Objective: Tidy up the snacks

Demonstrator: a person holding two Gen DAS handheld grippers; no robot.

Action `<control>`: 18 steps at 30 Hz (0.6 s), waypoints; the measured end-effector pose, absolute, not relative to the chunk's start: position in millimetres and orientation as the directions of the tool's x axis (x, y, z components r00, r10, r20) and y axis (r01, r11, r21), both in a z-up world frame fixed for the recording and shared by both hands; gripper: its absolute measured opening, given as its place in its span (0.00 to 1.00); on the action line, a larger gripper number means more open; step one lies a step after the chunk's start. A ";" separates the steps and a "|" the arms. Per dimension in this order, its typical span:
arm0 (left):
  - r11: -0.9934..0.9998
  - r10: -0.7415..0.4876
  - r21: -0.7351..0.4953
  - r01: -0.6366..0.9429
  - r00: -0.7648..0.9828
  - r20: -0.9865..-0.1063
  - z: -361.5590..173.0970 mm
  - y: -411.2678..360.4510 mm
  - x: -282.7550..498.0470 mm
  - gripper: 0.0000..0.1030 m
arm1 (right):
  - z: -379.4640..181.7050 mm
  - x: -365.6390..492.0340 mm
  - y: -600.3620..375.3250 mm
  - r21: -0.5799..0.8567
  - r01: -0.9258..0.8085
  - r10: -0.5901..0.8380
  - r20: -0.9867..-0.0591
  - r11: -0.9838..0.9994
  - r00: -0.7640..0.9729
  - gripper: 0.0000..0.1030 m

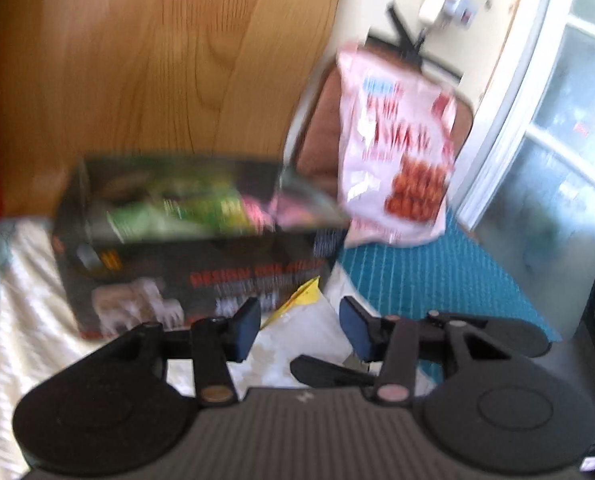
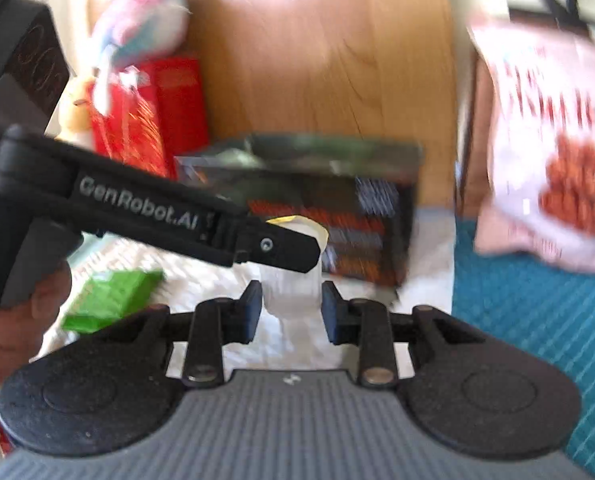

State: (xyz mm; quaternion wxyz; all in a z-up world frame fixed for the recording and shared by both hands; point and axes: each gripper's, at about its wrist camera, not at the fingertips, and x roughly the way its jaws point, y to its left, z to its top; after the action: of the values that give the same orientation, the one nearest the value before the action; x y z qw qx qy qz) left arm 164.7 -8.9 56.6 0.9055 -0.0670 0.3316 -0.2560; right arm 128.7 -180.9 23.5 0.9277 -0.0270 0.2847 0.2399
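A small white packet with a yellow corner point(image 1: 297, 320) point(image 2: 291, 292) stands between both grippers over the white bedcover. My right gripper point(image 2: 291, 312) is shut on its lower part, both pads pressed against its sides. My left gripper point(image 1: 301, 330) has the packet's top filling the gap between its pads and touching both. In the right wrist view it reaches in from the left, its fingertips point(image 2: 297, 248) at the packet's top. Behind stands a black box point(image 1: 193, 240) point(image 2: 317, 208) with green and pink packs inside. A pink-white snack bag point(image 1: 393, 152) point(image 2: 557, 152) hangs blurred to the right.
A green packet point(image 2: 109, 300) lies on the bedcover point(image 1: 25, 304) at the left. A red bag point(image 2: 149, 120) and a plush toy point(image 2: 145, 20) lean on the wooden panel point(image 1: 157, 60). A teal mat point(image 1: 437, 280) and a brown chair seat point(image 1: 325, 128) lie to the right. A hand point(image 2: 13, 320) grips the left gripper's handle.
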 end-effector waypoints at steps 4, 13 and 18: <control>0.875 -0.484 -0.280 0.395 0.722 -0.495 86.3 -0.5 178.2 0.44 | 47.0 146.5 -169.0 0.033 -0.457 0.421 -0.452 0.889 0.786 0.33; 0.901 -0.433 -0.249 0.355 0.743 -0.510 73.7 -16.3 219.0 0.52 | 29.7 180.5 -171.6 -0.013 -0.312 0.281 -0.399 0.950 0.873 0.39; 0.887 -0.448 -0.334 0.317 0.767 -0.459 73.9 17.3 193.3 0.52 | 37.7 172.4 -173.4 0.020 -0.346 0.327 -0.381 0.938 0.865 0.45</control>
State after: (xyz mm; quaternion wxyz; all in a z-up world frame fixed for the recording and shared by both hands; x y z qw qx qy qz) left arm 193.3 17.3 73.9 0.9324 -0.1194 0.2725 -0.2051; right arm 172.4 -173.4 37.7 0.9654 -0.0245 0.1928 0.1741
